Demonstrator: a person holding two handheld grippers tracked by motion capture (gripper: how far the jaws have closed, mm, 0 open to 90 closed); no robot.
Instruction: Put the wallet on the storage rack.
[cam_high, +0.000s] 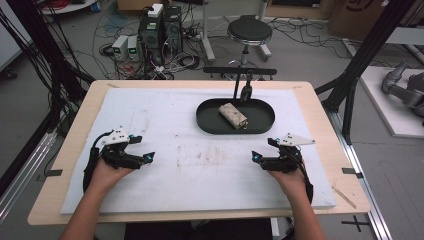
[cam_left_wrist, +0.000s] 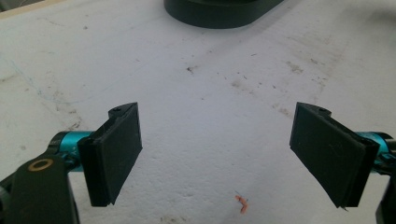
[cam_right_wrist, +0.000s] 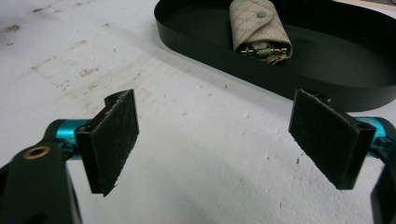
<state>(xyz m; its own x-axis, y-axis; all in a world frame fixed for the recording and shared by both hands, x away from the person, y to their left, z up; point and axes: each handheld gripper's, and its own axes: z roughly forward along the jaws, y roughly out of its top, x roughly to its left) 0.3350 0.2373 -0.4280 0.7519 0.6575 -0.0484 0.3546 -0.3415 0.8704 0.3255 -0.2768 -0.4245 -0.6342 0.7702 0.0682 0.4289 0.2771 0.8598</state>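
A dark oval tray (cam_high: 210, 125) sits at the back centre of the white foam board. In it lies a beige key pouch (cam_high: 233, 115) with gold clips at its end; the right gripper view shows the pouch (cam_right_wrist: 258, 25) inside the tray (cam_right_wrist: 327, 84), ahead of the jaws. My left gripper (cam_high: 142, 150) rests at the left of the board, open and holding nothing; its jaws (cam_left_wrist: 217, 156) stand wide over bare foam. At the right of the board my right gripper (cam_high: 262, 150) is also open and empty, its jaws (cam_right_wrist: 229, 144) short of the tray.
A black stand (cam_high: 240, 75) with a hanging hook rises just behind the tray. The foam board (cam_high: 200, 165) lies on a wooden table (cam_high: 65, 145). A small orange scrap (cam_left_wrist: 242, 203) lies near the left gripper. Beyond the table are a stool, computers and cables.
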